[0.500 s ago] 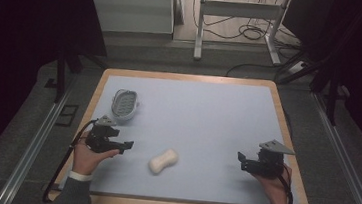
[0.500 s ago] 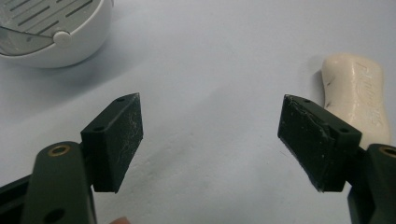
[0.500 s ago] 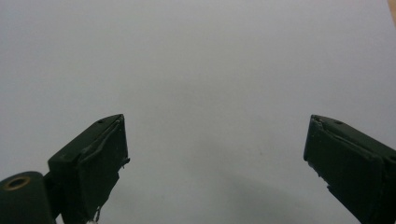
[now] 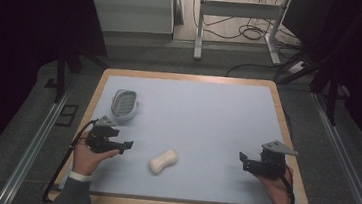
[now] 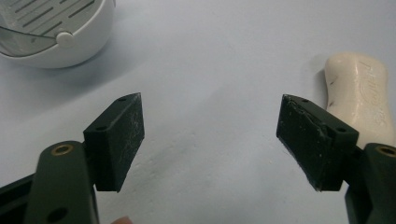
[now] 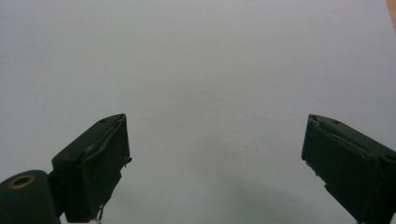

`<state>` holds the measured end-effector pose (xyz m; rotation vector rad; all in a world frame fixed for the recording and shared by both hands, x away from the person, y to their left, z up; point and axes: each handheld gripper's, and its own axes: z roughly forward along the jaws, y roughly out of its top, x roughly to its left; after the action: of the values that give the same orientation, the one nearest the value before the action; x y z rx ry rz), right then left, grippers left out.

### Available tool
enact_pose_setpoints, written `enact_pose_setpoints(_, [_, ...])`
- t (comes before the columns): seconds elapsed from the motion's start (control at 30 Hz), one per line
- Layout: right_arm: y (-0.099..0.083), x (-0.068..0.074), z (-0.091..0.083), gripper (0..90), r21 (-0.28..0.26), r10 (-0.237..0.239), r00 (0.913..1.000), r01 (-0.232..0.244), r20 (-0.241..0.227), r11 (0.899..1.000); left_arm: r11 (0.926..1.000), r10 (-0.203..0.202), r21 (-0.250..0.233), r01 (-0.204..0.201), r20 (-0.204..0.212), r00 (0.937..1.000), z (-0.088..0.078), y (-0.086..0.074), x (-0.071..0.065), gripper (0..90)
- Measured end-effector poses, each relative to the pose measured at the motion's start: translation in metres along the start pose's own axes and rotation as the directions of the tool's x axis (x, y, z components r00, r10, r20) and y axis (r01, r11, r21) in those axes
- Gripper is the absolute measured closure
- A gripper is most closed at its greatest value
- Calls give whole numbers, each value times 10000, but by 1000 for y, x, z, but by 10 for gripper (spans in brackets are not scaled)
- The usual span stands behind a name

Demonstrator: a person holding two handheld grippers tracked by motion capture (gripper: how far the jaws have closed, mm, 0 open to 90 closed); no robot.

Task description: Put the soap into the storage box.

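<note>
Cream soap bar (image 4: 163, 161) lies loose on the pale blue mat (image 4: 207, 119), apart from the white slotted soap dish (image 4: 124, 103) — nothing gripped yet; left gripper (image 4: 123, 145) beside it and right gripper (image 4: 243, 161) both gape empty

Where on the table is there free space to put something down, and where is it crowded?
The pale blue table mat is bare from the white oval soap dish across to the right wooden edge, and between the cream bar of soap and the right tool. It is crowded near the left tool, beside dish and soap.
</note>
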<state>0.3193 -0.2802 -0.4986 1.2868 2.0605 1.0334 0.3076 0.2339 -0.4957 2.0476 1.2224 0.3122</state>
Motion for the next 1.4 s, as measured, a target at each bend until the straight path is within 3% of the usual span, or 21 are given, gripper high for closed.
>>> enact_pose_setpoints(0.27, [-3, -6, 0, 76, 127, -170, 9998, 171, -92, 9998, 9992, 157, 382, -149, -192, 9997, -2, 3, -3, 240])
enact_pose_setpoints(0.57, [-1, -9, -6, 78, 0, -108, 9999, 108, -22, 9999, 9994, 168, 295, -166, -49, 9998, -19, 15, -6, 230])
enact_pose_setpoints(0.97, [-2, -10, -8, 78, -10, -90, 9999, 90, 55, 10000, 9963, 601, 600, -611, 181, 9980, -22, 28, -13, 226])
enact_pose_setpoints(1.2, [-2, -11, -10, 80, -26, -70, 10000, 70, 2, 10000, 9900, 988, 983, -1008, 252, 9948, -20, 38, -23, 224])
enact_pose_setpoints(1.4, [-2, -12, -11, 81, -26, -11, 10000, 12, 35, 10000, 9805, 1330, 1405, -1376, 413, 9903, -14, 43, -32, 224])
